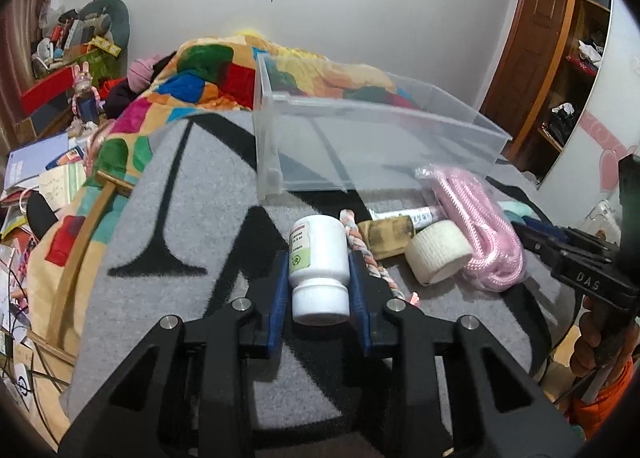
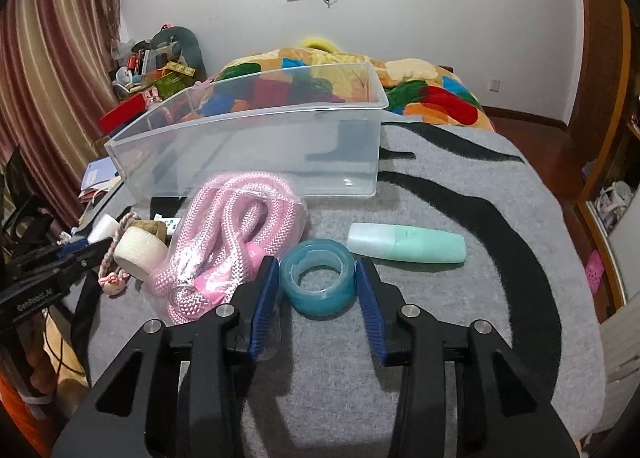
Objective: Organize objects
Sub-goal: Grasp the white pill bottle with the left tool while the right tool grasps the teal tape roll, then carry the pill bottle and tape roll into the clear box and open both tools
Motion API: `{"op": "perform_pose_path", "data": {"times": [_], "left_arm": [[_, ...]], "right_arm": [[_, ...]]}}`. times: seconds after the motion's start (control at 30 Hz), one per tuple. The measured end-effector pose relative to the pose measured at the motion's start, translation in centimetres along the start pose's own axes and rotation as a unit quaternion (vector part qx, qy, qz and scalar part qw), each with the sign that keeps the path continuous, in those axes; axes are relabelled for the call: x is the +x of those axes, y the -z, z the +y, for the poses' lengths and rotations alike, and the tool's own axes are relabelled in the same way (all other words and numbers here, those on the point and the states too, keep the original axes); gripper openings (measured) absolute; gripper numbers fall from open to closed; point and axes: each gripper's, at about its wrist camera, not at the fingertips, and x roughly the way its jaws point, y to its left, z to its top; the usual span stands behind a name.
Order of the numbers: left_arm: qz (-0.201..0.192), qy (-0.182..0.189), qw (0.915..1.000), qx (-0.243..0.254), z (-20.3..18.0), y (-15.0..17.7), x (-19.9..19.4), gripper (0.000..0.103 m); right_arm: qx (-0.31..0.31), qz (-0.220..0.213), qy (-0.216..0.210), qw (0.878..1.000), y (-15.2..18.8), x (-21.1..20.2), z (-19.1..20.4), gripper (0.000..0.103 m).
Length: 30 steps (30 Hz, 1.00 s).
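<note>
Holding a white bottle (image 1: 319, 266) on its side, my left gripper (image 1: 319, 290) has its blue pads pressed against both flanks of the bottle, cap toward the camera, low over the grey rug (image 1: 200, 218). My right gripper (image 2: 317, 290) straddles a teal tape roll (image 2: 317, 283) that rests on the rug; its jaws stand apart, close beside the roll, though I cannot tell whether they touch it.

Beyond both grippers sits the clear bin (image 2: 248, 146), and I see nothing inside it, so I judge the sorting has barely started. Everything is left to go in: the bottle, the tape roll, a bagged pink rope (image 2: 236, 234) just left of the roll, a white bandage roll (image 1: 438, 256) touching the rope bag, a braided cord (image 1: 362, 246) beside the bottle, a brown block (image 1: 386, 236) behind the bandage, and a mint tube (image 2: 408, 244) lying to the right, near the bin.
</note>
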Motion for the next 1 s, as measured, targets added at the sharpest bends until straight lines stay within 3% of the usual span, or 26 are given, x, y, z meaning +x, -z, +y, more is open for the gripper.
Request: {"op": "perform_pose_path", "data": {"times": [0.3,0.67,0.8,1.0], "left_arm": [[-0.037,0.014,0.9992,-0.005,0.3,-2.4,-3.0,0.029],[-0.078,0.014,0.9968,0.010,-0.6,-8.2,-4.2,0.029],[-0.066,0.021,0.9976,0.000,-0.2,-10.5,-2.8,0.029],[-0.019,0.033,0.9992,-0.008,0.6,-13.1,1.4,0.029]], "right_arm": [[0.004,-0.012,0.000,1.000,-0.2,-1.5,-0.5,0.036],[-0.008,-0.093,-0.023,0.995,-6.9,-5.8,1.2,0.036],[-0.012,-0.097,-0.030,0.995,-9.6,-4.9,2.0,0.036],[-0.012,-0.053,-0.033,0.998,-13.2,-0.4,2.3,0.036]]}}
